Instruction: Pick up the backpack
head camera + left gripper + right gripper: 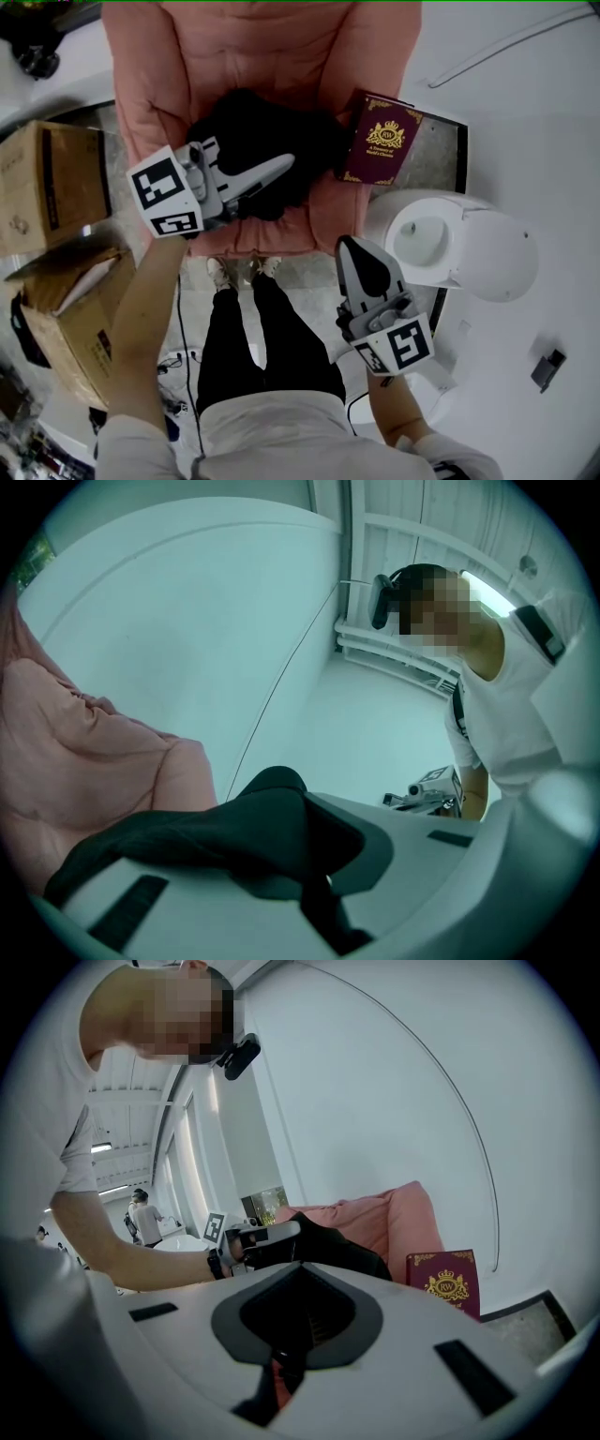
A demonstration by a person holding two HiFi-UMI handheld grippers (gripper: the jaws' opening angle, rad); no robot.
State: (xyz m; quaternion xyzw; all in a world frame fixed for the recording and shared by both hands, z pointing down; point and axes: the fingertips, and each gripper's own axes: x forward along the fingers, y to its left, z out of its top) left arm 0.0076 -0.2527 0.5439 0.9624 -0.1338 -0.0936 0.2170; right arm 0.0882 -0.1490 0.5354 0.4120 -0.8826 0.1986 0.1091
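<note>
The backpack [258, 141] is plain black; the armchair [272, 47] salmon pink; the book [380, 141] maroon with a gold crest and gold corner ornaments; the left gripper [281, 167] and right gripper [350, 246] are pale grey with black pads, their marker cubes white with black square patterns; the cardboard boxes [47, 187] are brown.

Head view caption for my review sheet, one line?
Left gripper shut on the black backpack lying on the pink armchair; right gripper held shut and empty nearby.

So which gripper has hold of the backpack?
The left gripper, shut on the black backpack on the pink chair; the right gripper holds nothing.
</note>
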